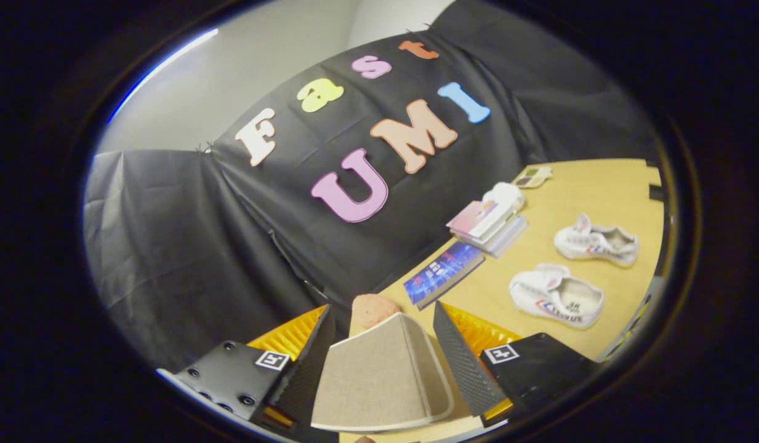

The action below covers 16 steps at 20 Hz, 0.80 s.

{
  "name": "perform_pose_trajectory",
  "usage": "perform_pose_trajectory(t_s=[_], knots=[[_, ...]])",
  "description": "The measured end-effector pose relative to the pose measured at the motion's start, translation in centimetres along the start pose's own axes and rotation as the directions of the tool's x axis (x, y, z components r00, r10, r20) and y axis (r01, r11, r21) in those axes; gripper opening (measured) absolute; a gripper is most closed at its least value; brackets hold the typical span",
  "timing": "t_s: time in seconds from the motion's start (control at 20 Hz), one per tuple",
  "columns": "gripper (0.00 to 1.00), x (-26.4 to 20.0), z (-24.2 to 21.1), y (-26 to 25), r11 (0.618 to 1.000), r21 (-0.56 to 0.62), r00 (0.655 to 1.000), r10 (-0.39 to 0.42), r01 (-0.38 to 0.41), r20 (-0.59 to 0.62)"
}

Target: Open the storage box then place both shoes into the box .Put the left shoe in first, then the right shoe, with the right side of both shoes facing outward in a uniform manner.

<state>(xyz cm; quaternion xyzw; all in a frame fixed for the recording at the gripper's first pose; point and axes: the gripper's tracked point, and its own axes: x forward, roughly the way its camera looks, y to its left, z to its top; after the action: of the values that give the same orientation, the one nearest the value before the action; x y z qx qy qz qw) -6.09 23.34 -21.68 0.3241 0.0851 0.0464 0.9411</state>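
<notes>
so the gripper [379,363] has both fingers pinched on the beige box lid [379,381], lifting it to open the box. beyond them on the table [576,184], past some books [487,224], both shoes [558,295] wait untouched.

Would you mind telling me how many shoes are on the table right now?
2. The nearer shoe lies beyond the tongs; the farther shoe lies behind it, beside the stacked books.

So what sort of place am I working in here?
Most likely a staged demo booth, not a real home: black cloth wall behind a wooden table laid out with two shoes and books. The gripper stands around the beige box lid, apparently gripping it.
</notes>
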Motion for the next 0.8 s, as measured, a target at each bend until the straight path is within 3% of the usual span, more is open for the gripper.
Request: perform_pose_trajectory(t_s=[0.2, 0.35, 0.6, 0.8], knots=[[0.98, 0.4, -2.9, -2.9, 0.989, 0.147, 1.0, -0.025, 0.026, -0.013], [0.98, 0.6, -4.7, -5.1, 0.959, 0.281, 0.999, -0.037, 0.039, -0.011], [0.98, 1.3, -8.2, -8.2, 0.879, 0.473, 0.998, -0.028, 0.049, -0.053], [0.97, 1.3, -10.7, -8.7, 0.802, 0.596, 0.995, 0.039, 0.027, -0.097]])
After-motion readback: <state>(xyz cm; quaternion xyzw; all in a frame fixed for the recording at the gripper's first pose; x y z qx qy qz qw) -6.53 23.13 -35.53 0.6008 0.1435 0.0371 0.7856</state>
